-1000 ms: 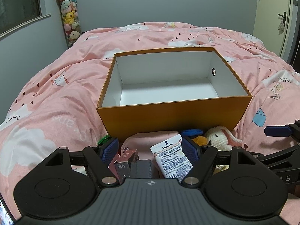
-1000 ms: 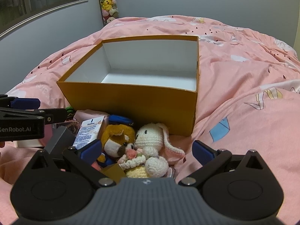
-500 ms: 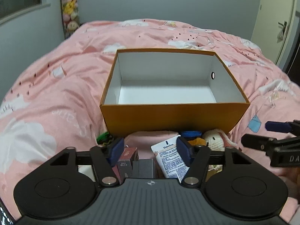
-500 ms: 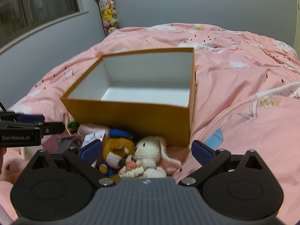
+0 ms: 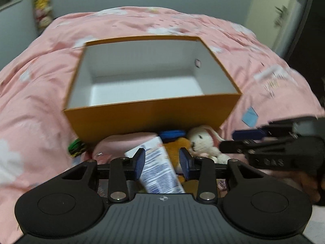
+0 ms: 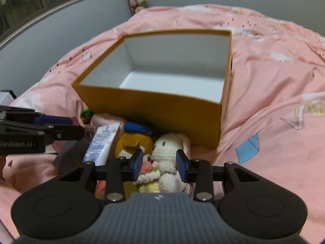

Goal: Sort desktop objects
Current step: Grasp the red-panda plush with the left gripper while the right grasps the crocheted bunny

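1. Left wrist view: my left gripper (image 5: 162, 160) has just been closing its jaws around the lotion tube (image 5: 157, 167), which lies before the orange box (image 5: 154, 116) on the bed (image 5: 40, 93); whether they grip, I cannot tell.
2. Right wrist view: my right gripper (image 6: 159, 163) has just been closing its jaws around the white bunny (image 6: 167, 152); contact looks close, unconfirmed. Next, I judge: squeeze firmly, lift, carry both into the empty box.

Legible markings:
- Left gripper (image 6: 40, 134), side of body, right wrist view: white lettering "GenRobot.AI", slightly blurred.
- Right gripper (image 5: 272, 148), side of body, left wrist view: pale letters, apparently "DAS", the first cut off.
- White tube (image 5: 160, 168): blue print in dense lines, too blurred to read.
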`<state>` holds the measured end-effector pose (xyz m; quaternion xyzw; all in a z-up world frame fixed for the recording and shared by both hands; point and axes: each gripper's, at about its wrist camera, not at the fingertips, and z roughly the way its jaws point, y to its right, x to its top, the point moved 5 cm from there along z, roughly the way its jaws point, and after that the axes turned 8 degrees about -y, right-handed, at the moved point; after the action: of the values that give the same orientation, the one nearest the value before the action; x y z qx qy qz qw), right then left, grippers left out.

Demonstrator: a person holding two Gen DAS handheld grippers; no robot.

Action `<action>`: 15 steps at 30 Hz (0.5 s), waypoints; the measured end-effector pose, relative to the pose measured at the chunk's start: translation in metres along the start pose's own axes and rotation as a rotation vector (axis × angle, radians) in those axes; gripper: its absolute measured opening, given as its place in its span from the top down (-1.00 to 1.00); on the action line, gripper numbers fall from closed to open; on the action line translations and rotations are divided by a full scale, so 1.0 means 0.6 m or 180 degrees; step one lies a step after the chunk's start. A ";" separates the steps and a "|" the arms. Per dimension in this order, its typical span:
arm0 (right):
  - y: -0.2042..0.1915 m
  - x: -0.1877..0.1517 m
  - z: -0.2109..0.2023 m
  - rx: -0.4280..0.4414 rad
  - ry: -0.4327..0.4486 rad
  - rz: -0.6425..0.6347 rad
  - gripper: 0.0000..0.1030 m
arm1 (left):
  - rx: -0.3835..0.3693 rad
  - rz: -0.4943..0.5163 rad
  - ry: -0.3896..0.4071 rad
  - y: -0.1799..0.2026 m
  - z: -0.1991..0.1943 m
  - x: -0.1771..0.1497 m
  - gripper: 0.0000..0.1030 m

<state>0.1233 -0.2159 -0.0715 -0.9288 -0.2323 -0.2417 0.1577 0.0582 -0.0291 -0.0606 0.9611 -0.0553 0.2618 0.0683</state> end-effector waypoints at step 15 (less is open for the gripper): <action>0.077 0.018 0.054 0.0312 -0.0257 0.0390 0.06 | 0.0096 0.0970 -0.0354 0.073 0.095 0.022 -0.08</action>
<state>0.1674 -0.2376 -0.1012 -0.9414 -0.1928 -0.1824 0.2080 0.0916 -0.0824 -0.0976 0.9555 -0.2003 0.2164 0.0101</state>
